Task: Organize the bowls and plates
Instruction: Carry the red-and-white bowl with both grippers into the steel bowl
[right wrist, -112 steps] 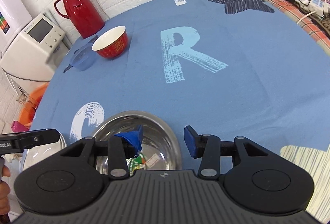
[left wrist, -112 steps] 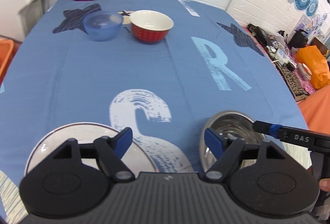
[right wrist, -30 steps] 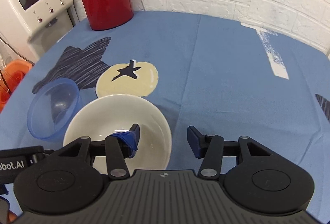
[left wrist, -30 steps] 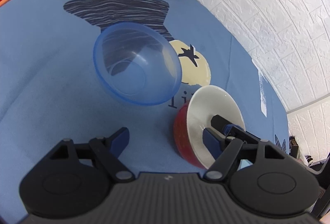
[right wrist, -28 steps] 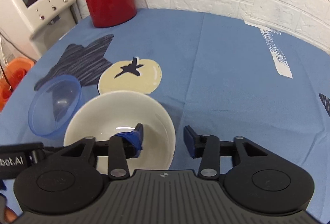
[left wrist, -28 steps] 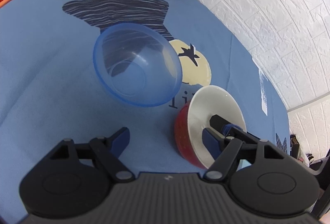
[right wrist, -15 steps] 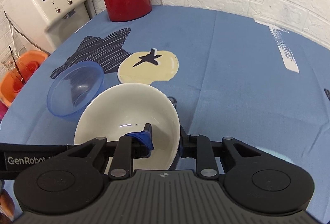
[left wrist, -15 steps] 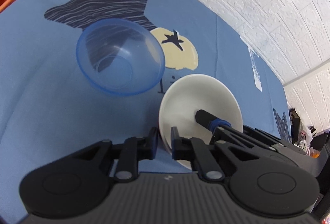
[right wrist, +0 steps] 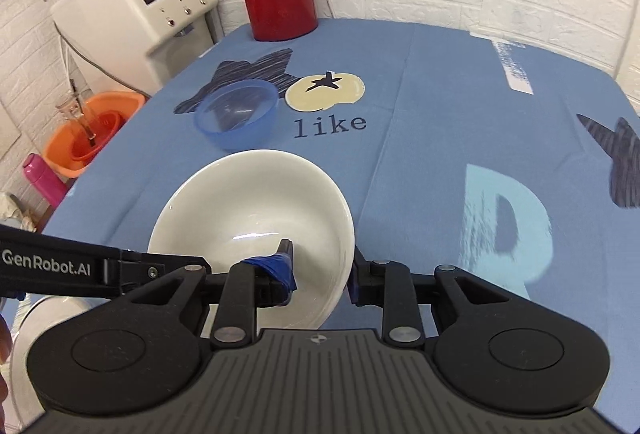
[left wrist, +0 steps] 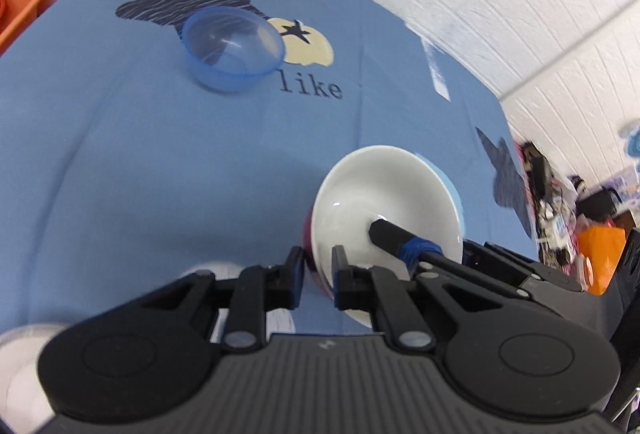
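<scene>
Both grippers are pinching the rim of the red-and-white bowl (left wrist: 384, 202): the left gripper (left wrist: 317, 266) on its near-left edge, the right gripper (right wrist: 322, 268) on its right edge. The blue bowl (right wrist: 236, 118) is sitting far-left of them on the tablecloth (right wrist: 440, 114), well apart.

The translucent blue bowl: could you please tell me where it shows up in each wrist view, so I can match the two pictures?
Left wrist view: the translucent blue bowl sits upper left of centre, on the tablecloth beyond the tongs.
Right wrist view: it sits left of centre, beyond the white-lined bowl.
Shared landmark: the printed word "like" lies just right of the blue bowl in both views.
</scene>
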`<state>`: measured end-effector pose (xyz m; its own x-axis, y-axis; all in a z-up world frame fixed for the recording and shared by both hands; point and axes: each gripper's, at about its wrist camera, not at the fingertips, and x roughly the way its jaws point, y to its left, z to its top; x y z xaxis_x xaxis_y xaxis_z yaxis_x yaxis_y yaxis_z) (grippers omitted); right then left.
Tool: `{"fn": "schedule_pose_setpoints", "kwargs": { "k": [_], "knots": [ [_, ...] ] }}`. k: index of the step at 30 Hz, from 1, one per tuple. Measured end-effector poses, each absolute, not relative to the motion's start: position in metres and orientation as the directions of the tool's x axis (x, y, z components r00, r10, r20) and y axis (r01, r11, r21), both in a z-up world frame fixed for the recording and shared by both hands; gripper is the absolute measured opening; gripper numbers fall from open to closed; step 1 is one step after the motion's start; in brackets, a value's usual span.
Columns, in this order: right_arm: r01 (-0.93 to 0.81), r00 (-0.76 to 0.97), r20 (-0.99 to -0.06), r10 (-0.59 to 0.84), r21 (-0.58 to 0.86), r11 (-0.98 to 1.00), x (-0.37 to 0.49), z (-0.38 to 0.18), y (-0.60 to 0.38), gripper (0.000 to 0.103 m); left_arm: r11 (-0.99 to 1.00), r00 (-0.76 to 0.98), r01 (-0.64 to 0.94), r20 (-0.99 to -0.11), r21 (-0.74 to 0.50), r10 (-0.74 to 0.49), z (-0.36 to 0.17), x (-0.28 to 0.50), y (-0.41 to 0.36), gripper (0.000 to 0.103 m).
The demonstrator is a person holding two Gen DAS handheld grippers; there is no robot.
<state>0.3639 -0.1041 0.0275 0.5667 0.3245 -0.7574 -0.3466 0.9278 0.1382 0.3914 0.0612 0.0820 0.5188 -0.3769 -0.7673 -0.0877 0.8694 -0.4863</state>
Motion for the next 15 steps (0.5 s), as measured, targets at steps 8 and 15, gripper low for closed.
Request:
{"fn": "schedule_pose_setpoints", "kwargs": {
  "k": [8, 15],
  "knots": [
    [-0.301, 0.582, -0.762, 0.284, 0.123, 0.946, 0.278, 0.033, -0.127, 0.014, 0.872, 0.458, 0.03, -0.769, -0.488, -0.446, 0.086, 0.316, 0.037, 0.004],
    [-0.255, 0.579, -0.776, 0.251, 0.12, 0.959, 0.231, 0.016, -0.139, 0.015, 0.88, 0.395, 0.089, -0.795, -0.466, -0.46, 0.064, 0.265, 0.013, 0.004]
  ]
}}
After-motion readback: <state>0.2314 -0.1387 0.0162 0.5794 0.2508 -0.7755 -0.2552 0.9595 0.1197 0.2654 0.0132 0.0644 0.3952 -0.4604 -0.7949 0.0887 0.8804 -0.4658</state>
